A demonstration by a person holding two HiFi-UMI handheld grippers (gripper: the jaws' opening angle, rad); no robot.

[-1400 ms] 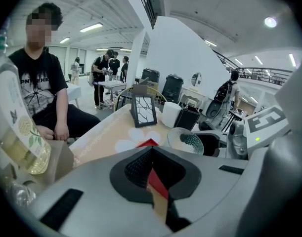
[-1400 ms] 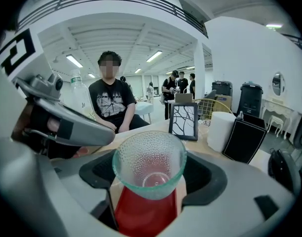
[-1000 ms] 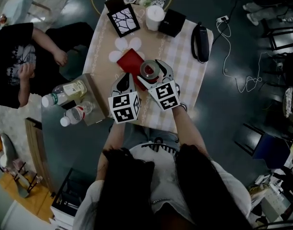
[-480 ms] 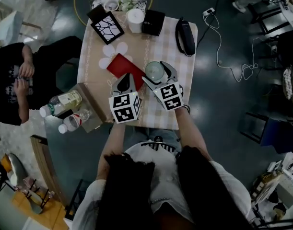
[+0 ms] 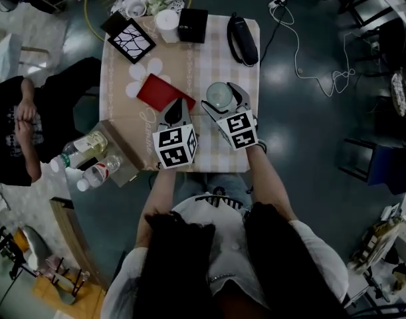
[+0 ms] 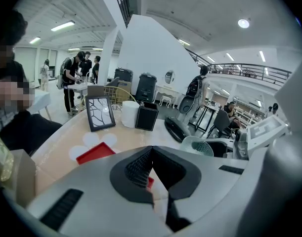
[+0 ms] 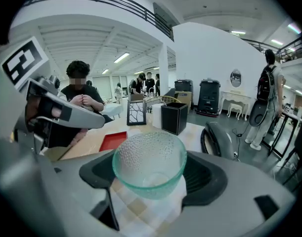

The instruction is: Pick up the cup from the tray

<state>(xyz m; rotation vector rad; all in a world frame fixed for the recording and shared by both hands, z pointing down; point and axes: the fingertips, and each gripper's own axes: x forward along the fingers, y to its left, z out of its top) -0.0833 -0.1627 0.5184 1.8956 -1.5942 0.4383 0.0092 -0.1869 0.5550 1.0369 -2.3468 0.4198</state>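
Glass, pale green and dimpled, the cup (image 7: 150,157) is sitting between the jaws of the right gripper (image 7: 151,174), which are pressing on it from both sides; it is hanging over the checked cloth toward the right edge of the table (image 5: 196,65), beside the red tray (image 5: 156,92) and apart from it; its base seems to be clear of the cloth, though that is hard to judge; the left gripper (image 5: 179,108) is hovering by the tray's near corner, its jaws pressed together on nothing; a person in black (image 5: 16,145) is sitting off the table's left edge.
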